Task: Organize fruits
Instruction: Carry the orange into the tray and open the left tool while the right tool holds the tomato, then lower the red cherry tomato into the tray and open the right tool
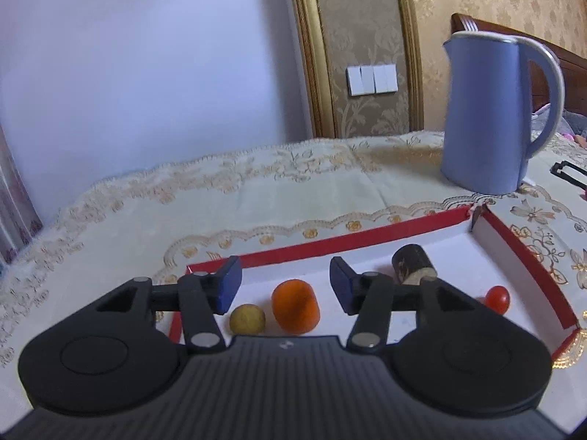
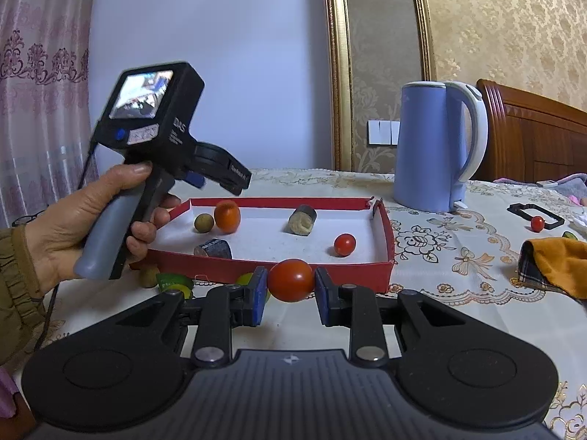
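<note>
A red tray (image 2: 279, 273) with a white floor (image 1: 293, 256) holds an orange fruit (image 1: 295, 306) (image 2: 227, 216), a small yellow-brown round fruit (image 1: 247, 319) (image 2: 204, 223), a cherry tomato (image 1: 498, 299) (image 2: 345, 244) and two dark cut pieces (image 2: 302, 220) (image 2: 214, 248). My left gripper (image 1: 286, 286) is open and empty above the tray's left part; it also shows in the right wrist view (image 2: 220, 172). My right gripper (image 2: 290, 288) is shut on a red tomato (image 2: 290, 280) just in front of the tray's near wall.
A blue kettle (image 2: 433, 146) (image 1: 488, 113) stands behind the tray. Right of the tray lie another cherry tomato (image 2: 537, 223) in a black frame (image 2: 528, 209) and an orange cloth (image 2: 557, 260). Green and yellow-brown items (image 2: 172, 282) lie at the tray's front left.
</note>
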### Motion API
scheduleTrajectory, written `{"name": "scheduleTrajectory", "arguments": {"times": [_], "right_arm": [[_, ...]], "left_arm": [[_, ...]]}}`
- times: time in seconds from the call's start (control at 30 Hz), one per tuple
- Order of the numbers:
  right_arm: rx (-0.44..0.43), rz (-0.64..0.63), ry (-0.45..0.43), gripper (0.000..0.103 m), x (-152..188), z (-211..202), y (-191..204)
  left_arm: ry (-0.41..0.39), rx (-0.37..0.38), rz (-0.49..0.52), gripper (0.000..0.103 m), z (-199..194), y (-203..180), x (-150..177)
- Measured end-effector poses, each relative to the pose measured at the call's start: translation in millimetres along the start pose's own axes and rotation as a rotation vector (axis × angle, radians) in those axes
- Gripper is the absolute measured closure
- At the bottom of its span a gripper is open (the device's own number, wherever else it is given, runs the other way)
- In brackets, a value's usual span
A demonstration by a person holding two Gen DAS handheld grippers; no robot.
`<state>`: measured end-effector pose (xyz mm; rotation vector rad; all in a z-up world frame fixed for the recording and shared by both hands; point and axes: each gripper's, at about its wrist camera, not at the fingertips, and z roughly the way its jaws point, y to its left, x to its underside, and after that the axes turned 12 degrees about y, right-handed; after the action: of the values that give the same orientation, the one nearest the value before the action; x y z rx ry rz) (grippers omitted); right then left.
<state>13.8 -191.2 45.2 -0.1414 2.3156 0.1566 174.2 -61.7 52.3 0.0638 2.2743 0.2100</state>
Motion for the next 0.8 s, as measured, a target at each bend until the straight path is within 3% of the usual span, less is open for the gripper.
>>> {"name": "scheduleTrajectory", "arguments": {"times": [0.13, 0.27, 0.37, 0.5, 0.8], "right_arm": [[-0.001, 0.0, -0.005, 0.076, -1, 0, 0], [0.0, -0.008, -0.01, 0.076, -5, 2, 0], [0.009, -0.015, -0.015, 0.076, -10, 4, -1], [0.006, -0.017, -0.01, 0.076, -22, 11, -5], [-0.031, 0.017, 0.006, 0.076, -60, 48, -20]], "left_arm": [[-0.023, -0.018, 0.008, 0.043, -17, 2, 8], [-0.056, -0.059, -0.006, 0.024, -40, 13, 24], [-0.07, -0.102, -0.013, 0.023, -58, 24, 41], [-0.082, -0.102, -0.042, 0.012, -78, 41, 64], [-0.052, -0.095, -0.077, 0.007, -93, 55, 105]]}}
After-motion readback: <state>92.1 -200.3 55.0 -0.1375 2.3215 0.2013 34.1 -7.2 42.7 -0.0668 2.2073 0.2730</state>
